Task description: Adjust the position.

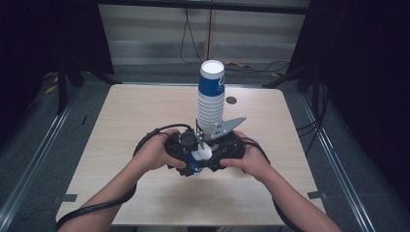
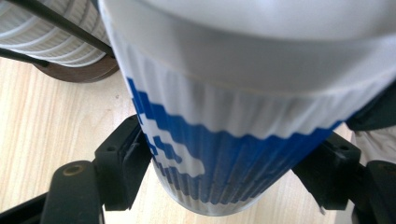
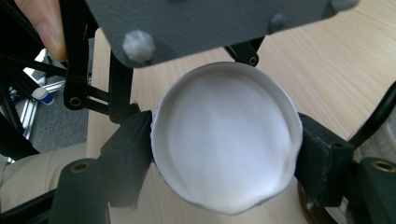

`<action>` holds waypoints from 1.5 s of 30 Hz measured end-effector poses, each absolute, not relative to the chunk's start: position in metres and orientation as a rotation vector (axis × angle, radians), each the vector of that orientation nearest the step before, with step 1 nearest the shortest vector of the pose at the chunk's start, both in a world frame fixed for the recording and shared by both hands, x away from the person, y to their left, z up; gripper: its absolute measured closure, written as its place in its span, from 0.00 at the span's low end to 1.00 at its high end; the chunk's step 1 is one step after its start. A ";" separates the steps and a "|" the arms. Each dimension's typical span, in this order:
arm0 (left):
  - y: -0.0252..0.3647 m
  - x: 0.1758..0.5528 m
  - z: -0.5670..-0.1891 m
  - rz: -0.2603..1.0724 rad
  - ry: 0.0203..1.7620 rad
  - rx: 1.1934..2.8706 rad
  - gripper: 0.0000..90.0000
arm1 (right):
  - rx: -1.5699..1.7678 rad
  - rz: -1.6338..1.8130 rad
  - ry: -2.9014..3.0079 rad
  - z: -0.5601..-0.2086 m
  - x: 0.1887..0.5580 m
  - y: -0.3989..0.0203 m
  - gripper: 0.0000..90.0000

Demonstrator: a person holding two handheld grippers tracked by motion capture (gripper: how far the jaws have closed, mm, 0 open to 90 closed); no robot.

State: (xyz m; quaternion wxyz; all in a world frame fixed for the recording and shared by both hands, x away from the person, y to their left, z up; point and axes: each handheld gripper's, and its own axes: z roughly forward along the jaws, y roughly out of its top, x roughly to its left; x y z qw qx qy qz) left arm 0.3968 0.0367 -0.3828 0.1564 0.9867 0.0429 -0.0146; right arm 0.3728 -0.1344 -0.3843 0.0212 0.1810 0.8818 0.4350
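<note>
- The blue and white paper cup [image 1: 197, 161] sits between both hands, near the front edge of the wooden table [image 1: 121, 121], about in the middle from side to side.
- The left gripper [image 2: 219, 172] has its two black jaws pressed on the sides of the cup [image 2: 219, 154], low down near the cup's bottom. The jaws are close together and they hold it tight.
- The right gripper [image 3: 224, 154] has its black jaws squeezed on a cup [image 3: 224, 140] too, at the white round rim. The rim looks a bit bent where the pads push in.
- I cannot tell if the two grippers hold the same cup or two cups pushed into each other.
- Just behind the cup stands a tall stack of cups [image 1: 211, 96]. It stands straight up and is very near the grippers.
- The stack has many thin white rings on it, and its top cup is blue with a white flat top.
- A small dark round spot [image 1: 231, 100] lies on the table behind the stack, a little to the right.
- There is lots of bare table to the left and right of the cup, and more behind the stack.
- In front of the cup there is only a short strip of table before the edge.
- The cup feels bumpy to look at: it has little ridges going up and down. Its blue part has a blocky white pattern.
- The table is light wood, smooth and flat, with rounded corners.
- A grey three-cornered plate [image 1: 227, 126] sticks out on top of the right gripper, beside the stack.
</note>
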 end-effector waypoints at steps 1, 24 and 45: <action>0.037 0.395 -0.384 -0.037 0.147 2.803 0.28 | 0.563 1.345 2.733 -0.384 0.373 -0.134 0.31; 0.070 0.403 -0.389 -0.083 0.286 2.650 0.18 | 0.599 1.328 2.697 -0.380 0.370 -0.154 0.31; 0.082 0.403 -0.400 -0.082 0.354 2.468 0.26 | 0.657 1.360 2.652 -0.377 0.370 -0.168 0.31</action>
